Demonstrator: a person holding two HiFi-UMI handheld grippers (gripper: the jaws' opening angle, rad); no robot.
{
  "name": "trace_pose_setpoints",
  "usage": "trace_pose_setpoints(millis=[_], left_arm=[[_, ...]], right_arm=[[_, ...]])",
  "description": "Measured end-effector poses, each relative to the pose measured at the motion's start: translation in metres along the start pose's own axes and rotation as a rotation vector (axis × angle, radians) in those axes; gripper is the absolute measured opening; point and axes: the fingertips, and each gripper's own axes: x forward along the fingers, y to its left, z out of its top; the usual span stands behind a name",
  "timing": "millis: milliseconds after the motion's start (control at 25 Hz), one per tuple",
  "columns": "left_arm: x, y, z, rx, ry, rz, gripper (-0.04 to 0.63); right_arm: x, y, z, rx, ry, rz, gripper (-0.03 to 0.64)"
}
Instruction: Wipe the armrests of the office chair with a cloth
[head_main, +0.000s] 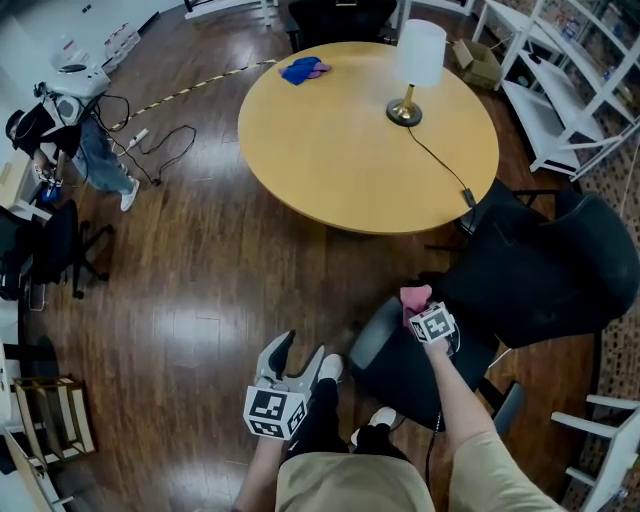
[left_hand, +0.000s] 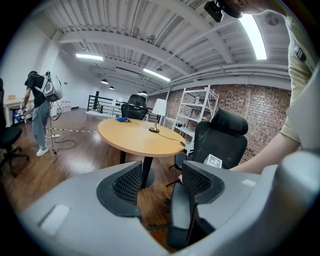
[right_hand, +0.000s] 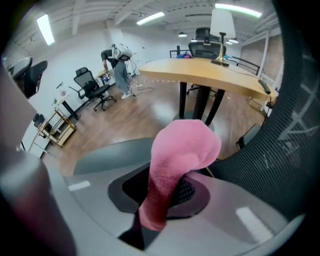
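nearest the person, the left gripper (head_main: 300, 352) hangs by the knee with its jaws wide apart and nothing between them. in its own view only floor and the near armrest (head_main: 372, 345) show past the pads. just beyond it, the right gripper (right_hand: 165, 192) points steeply down with its jaws closed tight on the pink cloth (right_hand: 182, 147), which is pinched low on a bunched fold. the cloth looks light, soft and limp, a terry-like weave that should drag on the pad rather than slide, and there is nothing about it to break. the present hold, near one end of the fold, leaves a plump free lobe for wiping, and a hold closer to the tip would leave less to press with. its long axis runs straight out from between the pads along the gripper's line, and the tip flops over to one side. in the head view the cloth sits at the far end of the armrest, and whether it presses on the pad cannot be told. the armrest is a firm, dark, oblong pad, and its length runs slantwise from the person's legs toward the round table (head_main: 340, 150), so strokes would best follow that line. it belongs to the black office chair (head_main: 540, 270), whose mesh back rises on the right. farther off, the table carries a lamp (head_main: 417, 55) and a blue cloth (head_main: 305, 69).
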Motion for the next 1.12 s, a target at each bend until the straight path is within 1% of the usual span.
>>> trace_pose_setpoints(millis=[80,160,240,320,440,640,720,840,1120], left_arm=[[0.000,0.000,-0.004,0.003,0.006,0.000,0.244],[0.002,0.000,-0.007,-0.003,0.009,0.000,0.244],[0.005,-0.002,-0.009,-0.007,0.012,-0.007,0.244],[0.009,-0.003,-0.009,-0.009,0.008,-0.013,0.244],[0.013,-0.002,-0.001,-0.011,-0.013,-0.016,0.244],[0.012,0.001,0.002,-0.024,-0.020,-0.009,0.244],[0.010,0.003,0.002,-0.031,-0.023,-0.004,0.244],[0.007,0.004,0.003,-0.036,-0.031,0.002,0.244],[0.000,0.013,-0.003,-0.055,-0.039,0.022,0.244]], right_arm=[[0.006,-0.005,-0.001,-0.008,0.029,0.010,0.071],[0.005,-0.003,-0.002,0.012,0.021,0.015,0.067],[0.004,0.013,-0.012,0.047,0.008,0.047,0.066],[0.003,0.042,-0.025,0.064,-0.006,0.108,0.064],[0.000,0.093,-0.043,0.028,-0.025,0.168,0.064],[-0.002,0.170,-0.068,0.084,-0.049,0.272,0.064],[-0.003,0.191,-0.074,0.087,-0.043,0.294,0.064],[-0.005,0.208,-0.076,0.055,-0.030,0.300,0.064],[-0.004,0.226,-0.077,-0.115,0.047,0.347,0.064]])
